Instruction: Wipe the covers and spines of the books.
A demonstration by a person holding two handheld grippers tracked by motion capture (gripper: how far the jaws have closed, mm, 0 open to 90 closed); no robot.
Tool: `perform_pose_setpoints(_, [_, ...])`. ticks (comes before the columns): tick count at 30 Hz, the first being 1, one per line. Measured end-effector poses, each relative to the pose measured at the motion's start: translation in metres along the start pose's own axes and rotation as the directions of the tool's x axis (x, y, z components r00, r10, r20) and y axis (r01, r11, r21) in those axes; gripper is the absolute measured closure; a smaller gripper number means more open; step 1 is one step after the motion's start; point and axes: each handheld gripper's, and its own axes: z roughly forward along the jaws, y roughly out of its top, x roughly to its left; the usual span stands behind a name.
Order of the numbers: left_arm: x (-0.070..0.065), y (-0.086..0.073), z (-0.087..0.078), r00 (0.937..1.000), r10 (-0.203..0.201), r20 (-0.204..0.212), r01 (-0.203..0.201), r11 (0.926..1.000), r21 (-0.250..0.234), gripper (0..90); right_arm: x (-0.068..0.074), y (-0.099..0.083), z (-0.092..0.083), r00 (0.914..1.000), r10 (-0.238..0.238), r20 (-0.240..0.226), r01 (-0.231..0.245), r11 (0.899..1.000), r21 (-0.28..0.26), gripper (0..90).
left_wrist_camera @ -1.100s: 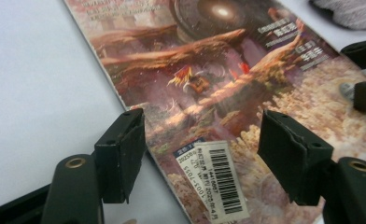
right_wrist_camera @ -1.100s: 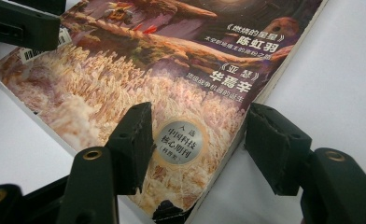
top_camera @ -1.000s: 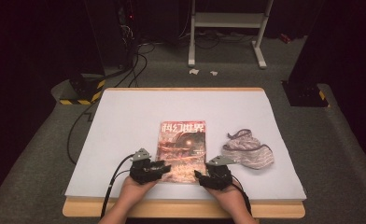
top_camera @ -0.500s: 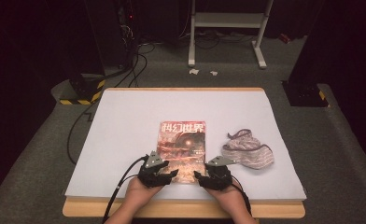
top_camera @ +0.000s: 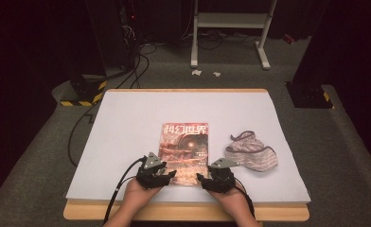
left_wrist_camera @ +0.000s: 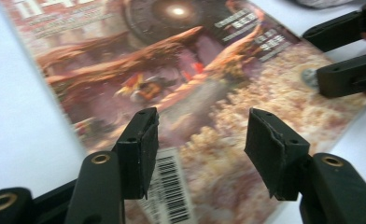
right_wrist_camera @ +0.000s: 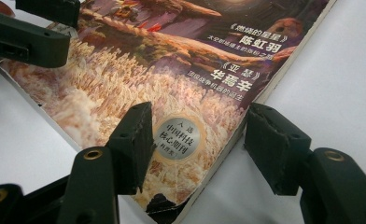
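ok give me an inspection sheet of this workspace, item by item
surface: white sheet over a wooden table, flat.
job's things: glossy magazine with a reddish illustrated cover lies flat and closed, near edge toward the person.
clutter: crumpled grey patterned cloth lies right of the magazine, apart from it.
grippers: left claw open over the magazine's near left corner; right claw open, straddling the near right corner; neither grips it.
cables: black cable trails from the left claw off the table's near edge; more on the floor.
surroundings: grey carpet, white metal stand, yellow-black striped block.
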Motion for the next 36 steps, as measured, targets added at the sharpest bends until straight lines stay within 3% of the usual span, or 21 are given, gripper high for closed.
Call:
perform_pose_setpoints(8, [0.015,-0.005,-0.003,0.9949,0.014,-0.100,-0.012,0.9997,0.022,34.7,0.000,0.000,0.000,1.0000,-0.001,0.000,0.001,1.000,0.000,42.0])
perform_pose_setpoints(16, [0.026,-0.010,-0.004,0.9966,-0.052,-0.064,0.053,0.9984,0.019,26.8,0.000,0.000,0.000,1.0000,-0.001,-0.001,0.001,1.000,0.000,42.0])
perform_pose_setpoints(24, [0.024,-0.008,-0.002,0.9949,-0.077,-0.066,0.080,0.9959,0.043,23.7,0.000,0.000,0.000,1.0000,0.000,-0.001,0.000,1.000,0.000,42.0])
perform_pose_setpoints(28, [0.022,-0.007,-0.001,0.9942,-0.102,-0.034,0.103,0.9937,0.044,17.2,0.000,0.000,0.000,1.0000,0.001,-0.001,-0.001,1.000,0.000,42.0])
perform_pose_setpoints(34, [0.018,-0.007,0.000,0.9956,-0.093,0.012,0.093,0.9949,0.041,18.7,0.000,0.000,0.000,1.0000,0.000,-0.001,0.000,1.000,-0.001,42.0])
perform_pose_setpoints(36, [0.013,-0.007,0.002,0.9974,-0.070,-0.018,0.071,0.9964,0.047,18.8,0.000,0.000,0.000,1.0000,0.000,-0.001,0.000,1.000,-0.001,42.0])
